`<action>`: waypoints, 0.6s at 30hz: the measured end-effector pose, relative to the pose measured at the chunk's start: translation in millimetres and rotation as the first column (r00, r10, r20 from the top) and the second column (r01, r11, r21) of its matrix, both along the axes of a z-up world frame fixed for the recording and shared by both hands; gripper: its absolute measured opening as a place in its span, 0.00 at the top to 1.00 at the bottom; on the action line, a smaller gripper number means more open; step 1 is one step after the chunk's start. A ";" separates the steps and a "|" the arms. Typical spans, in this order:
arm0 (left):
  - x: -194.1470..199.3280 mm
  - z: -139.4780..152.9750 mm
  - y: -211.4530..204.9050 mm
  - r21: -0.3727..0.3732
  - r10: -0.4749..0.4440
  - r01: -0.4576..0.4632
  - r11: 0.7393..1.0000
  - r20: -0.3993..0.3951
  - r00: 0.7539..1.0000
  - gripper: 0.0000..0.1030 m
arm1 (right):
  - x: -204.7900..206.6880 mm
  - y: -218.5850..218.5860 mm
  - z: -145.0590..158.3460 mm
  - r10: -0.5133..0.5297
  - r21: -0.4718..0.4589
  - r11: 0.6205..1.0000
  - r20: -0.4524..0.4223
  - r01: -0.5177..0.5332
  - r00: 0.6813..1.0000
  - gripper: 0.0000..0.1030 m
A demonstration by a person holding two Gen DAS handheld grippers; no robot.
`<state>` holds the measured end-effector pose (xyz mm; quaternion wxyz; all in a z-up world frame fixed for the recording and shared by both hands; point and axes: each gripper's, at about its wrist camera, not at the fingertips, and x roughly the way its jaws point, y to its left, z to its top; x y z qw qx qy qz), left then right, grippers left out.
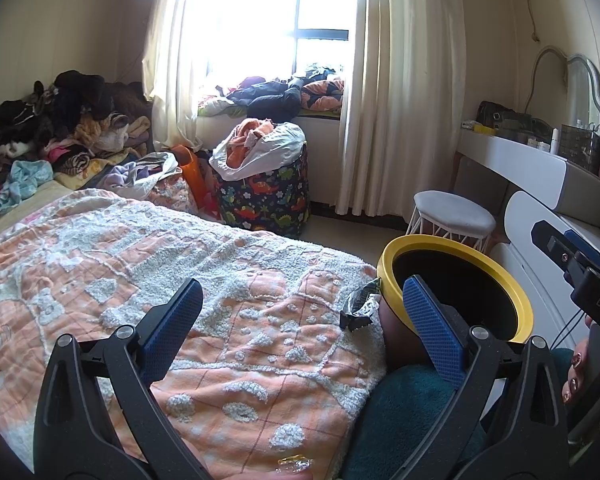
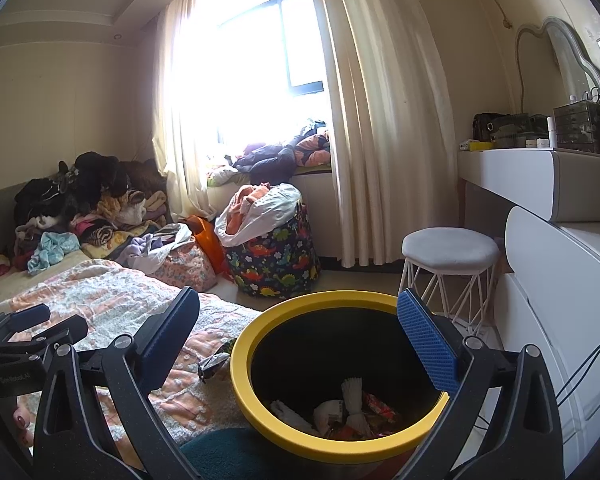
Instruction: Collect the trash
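Left wrist view: left gripper point(image 1: 300, 316), jaws wide apart and empty, over the bed point(image 1: 148, 264). A wrapper point(image 1: 358, 306) lies at the bed's right edge, touching the yellow-rimmed bin point(image 1: 456, 280). "DAS" shows on the right gripper point(image 1: 572, 264).

Right wrist view: right gripper point(image 2: 300, 328), jaws wide and empty, above the bin point(image 2: 332, 372) holding trash point(image 2: 352, 404). Wrapper point(image 2: 214, 362) beside the rim; open floor point(image 2: 360, 278) beyond.

The bed point(image 1: 100, 264) carries an orange-white blanket point(image 1: 228, 320) — on it a dark wrapper point(image 1: 358, 308), perhaps foil — and piled clothes point(image 1: 52, 132).
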<state>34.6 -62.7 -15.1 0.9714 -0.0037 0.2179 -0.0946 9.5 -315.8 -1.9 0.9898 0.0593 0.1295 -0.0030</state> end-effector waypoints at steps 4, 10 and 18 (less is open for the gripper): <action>0.0 -0.1 -0.4 -0.001 0.001 -0.001 1.000 0.000 1.000 0.11 | -0.3 -0.7 -0.4 -0.001 0.000 1.000 0.000 0.001 1.000 0.06; 0.0 -0.1 0.1 -0.003 0.000 0.000 1.000 -0.001 1.000 0.11 | -1.4 -1.6 -0.7 -0.002 0.001 1.000 0.001 0.002 1.000 0.06; 0.1 -0.5 -0.1 -0.001 0.001 -0.001 1.000 -0.001 1.000 0.11 | -1.4 -1.7 -0.8 -0.002 0.001 1.000 0.001 0.002 1.000 0.06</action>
